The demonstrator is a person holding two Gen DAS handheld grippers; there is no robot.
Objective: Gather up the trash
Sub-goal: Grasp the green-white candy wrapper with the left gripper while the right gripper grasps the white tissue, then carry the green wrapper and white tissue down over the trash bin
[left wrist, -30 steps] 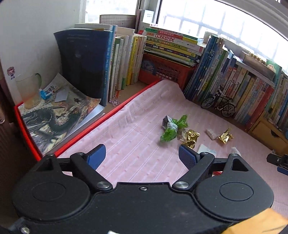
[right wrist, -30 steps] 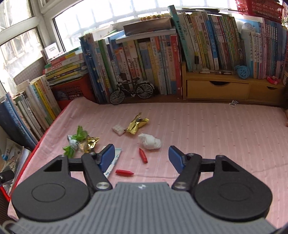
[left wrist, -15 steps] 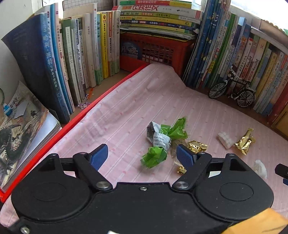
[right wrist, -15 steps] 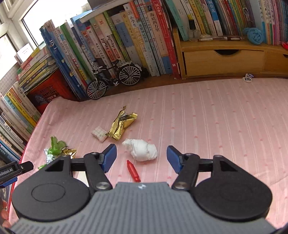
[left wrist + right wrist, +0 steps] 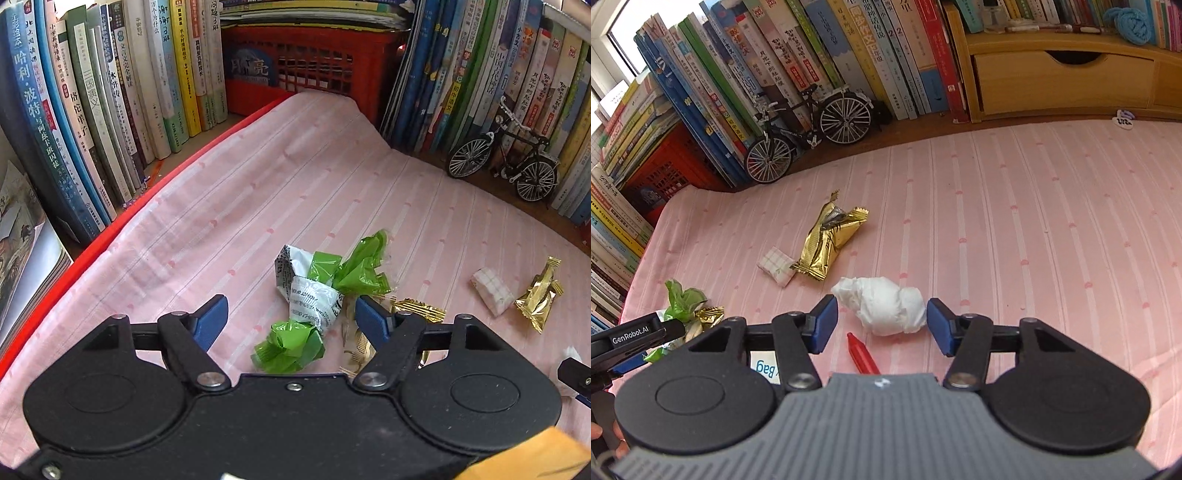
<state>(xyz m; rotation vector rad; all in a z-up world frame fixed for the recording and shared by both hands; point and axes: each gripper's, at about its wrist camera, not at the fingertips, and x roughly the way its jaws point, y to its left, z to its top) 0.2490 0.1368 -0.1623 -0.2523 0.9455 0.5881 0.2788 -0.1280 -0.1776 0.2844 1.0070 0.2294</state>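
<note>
- Trash lies scattered on the pink cloth (image 5: 1034, 221) that covers the desk, with rows of books (image 5: 110, 92) around it.
- Step in hand, as I judge it: both tools are coming down to pick up one piece each. Nothing is picked up yet.
- Left gripper (image 5: 291, 314) is spread, and its jaws have just been closing. The green wrapper (image 5: 317, 295) sits between them, a bit nearer the right-side jaw. The pads do not press on it yet, as far as I can see.
- Right gripper (image 5: 881, 325) is spread too, and its jaws have also just been closing. The white paper ball (image 5: 886, 306) sits between them. The right-side pad looks very near it, but I see no squeeze.
- Next move, I think: each tool should go a little lower, then shut gently on its piece. The green wrapper is light and crinkly, so it may slip.
- Left tool should take care not to grab the gold scraps (image 5: 417, 308) touching the wrapper.
- Count of trash I can see: one green wrapper, one white paper ball, one gold snack packet (image 5: 831, 243), one small checked square packet (image 5: 775, 266), one bunch of gold scraps, one red pen cap (image 5: 862, 354).
- One slip of paper with blue letters (image 5: 764, 365) hides partly under the right tool.
- One toy bicycle (image 5: 809, 129) and one red basket (image 5: 306, 66) are not trash.
</note>
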